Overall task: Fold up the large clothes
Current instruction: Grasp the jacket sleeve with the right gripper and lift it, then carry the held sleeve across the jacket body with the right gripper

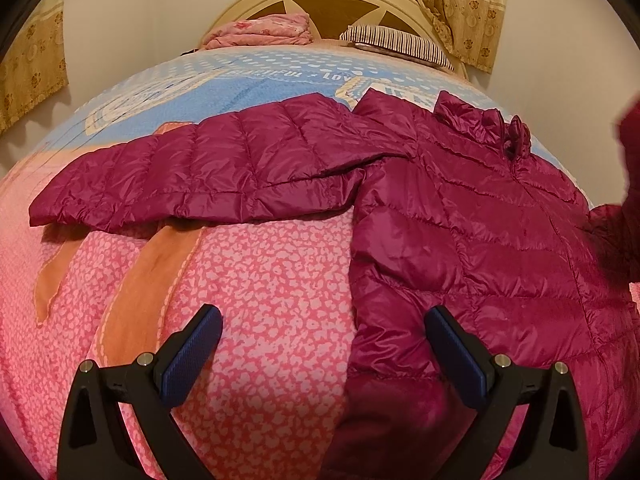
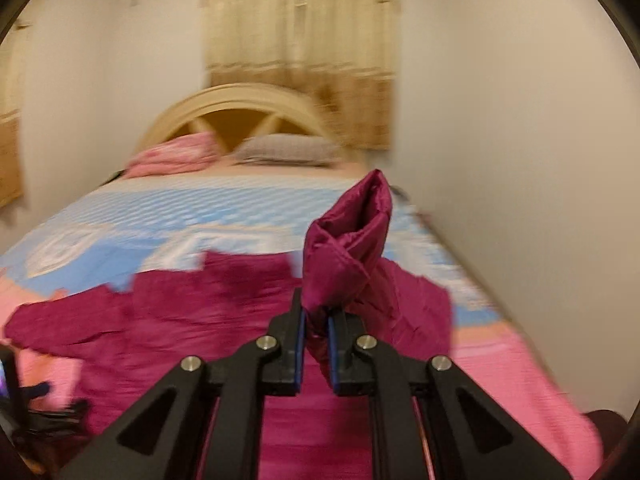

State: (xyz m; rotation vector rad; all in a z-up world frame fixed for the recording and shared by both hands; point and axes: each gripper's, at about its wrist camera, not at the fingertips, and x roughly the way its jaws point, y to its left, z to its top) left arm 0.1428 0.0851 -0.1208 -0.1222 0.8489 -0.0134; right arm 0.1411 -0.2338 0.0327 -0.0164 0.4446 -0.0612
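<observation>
Right gripper is pinching a jacket sleeve. Left gripper is hanging open over the bedspread.

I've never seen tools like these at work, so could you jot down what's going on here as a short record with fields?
Place: bed with a pink and blue patterned cover
Garment: magenta puffer jacket, lying on the bed
Left sleeve: spread out flat to the side
Left gripper: open, holding nothing, over the jacket's hem
Right gripper: shut on a lifted fold of the jacket
Background: headboard, striped pillow, folded pink bedding
</observation>
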